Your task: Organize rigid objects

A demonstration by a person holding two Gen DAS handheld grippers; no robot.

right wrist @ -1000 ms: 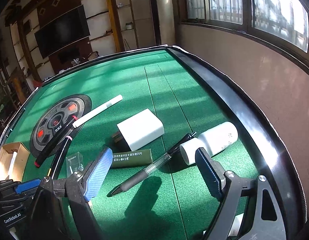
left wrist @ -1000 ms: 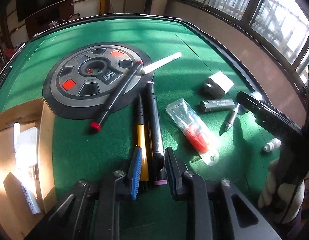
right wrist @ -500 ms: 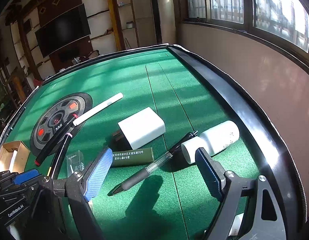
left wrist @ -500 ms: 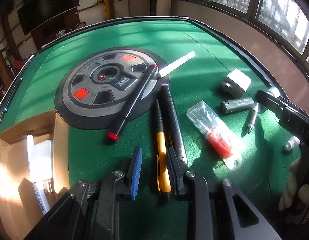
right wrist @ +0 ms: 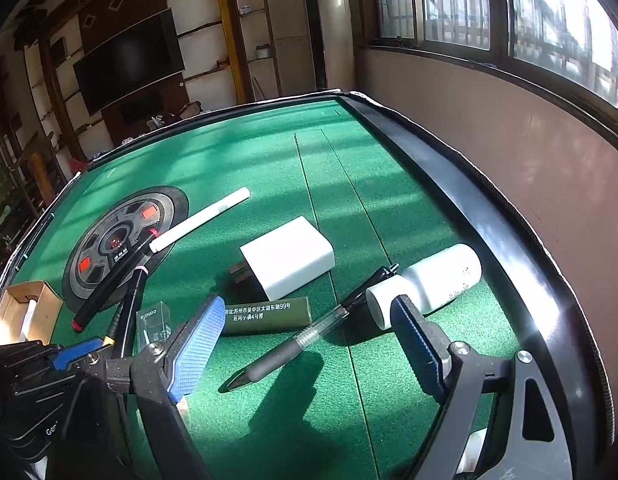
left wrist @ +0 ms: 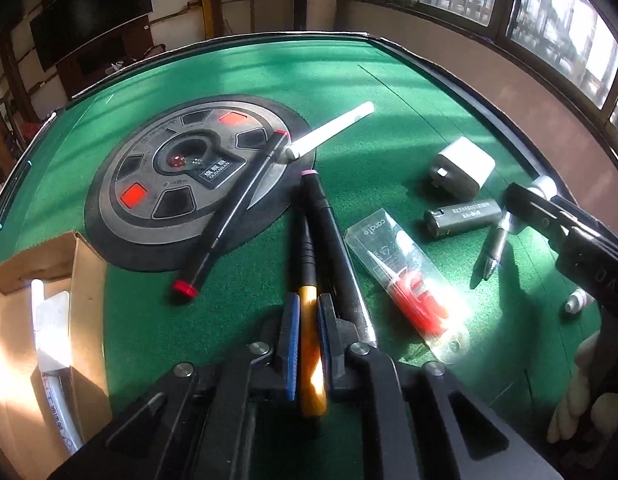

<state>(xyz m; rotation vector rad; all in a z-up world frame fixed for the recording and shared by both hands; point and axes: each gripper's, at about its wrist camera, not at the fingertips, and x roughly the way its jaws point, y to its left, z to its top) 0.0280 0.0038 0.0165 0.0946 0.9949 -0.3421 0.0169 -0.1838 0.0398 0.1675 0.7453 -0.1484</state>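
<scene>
The left hand-held gripper (left wrist: 307,316) was clamped on the orange pen (left wrist: 312,360), its blue pads pressed against the barrel from both sides, low over the green tabletop (left wrist: 389,92). The pen's black front half ran toward 12 o'clock, and a black marker with a pink end (left wrist: 329,232) lay just beside it at 1 o'clock, touching or nearly touching the right finger. At 11 o'clock a second black marker with red ends (left wrist: 233,212) rested slantwise across the round grey disc (left wrist: 157,184), and a white marker (left wrist: 329,132) lay at its far tip. At 9 o'clock stood an open cardboard box (left wrist: 85,280) with white items inside. At 3 o'clock lay a clear packet holding something red (left wrist: 413,292)

The right hand-held gripper (right wrist: 305,340) hung with its fingers wide apart, gripping nothing, above a black gel pen (right wrist: 309,336) that lay slantwise between them. At 12 o'clock from it sat a white charger (right wrist: 289,256), with a dark green lighter (right wrist: 265,314) lying just in front of the charger. At 1 o'clock a white bottle (right wrist: 433,276) lay on its side near the tabletop's black rim, close to the pen's far end
</scene>
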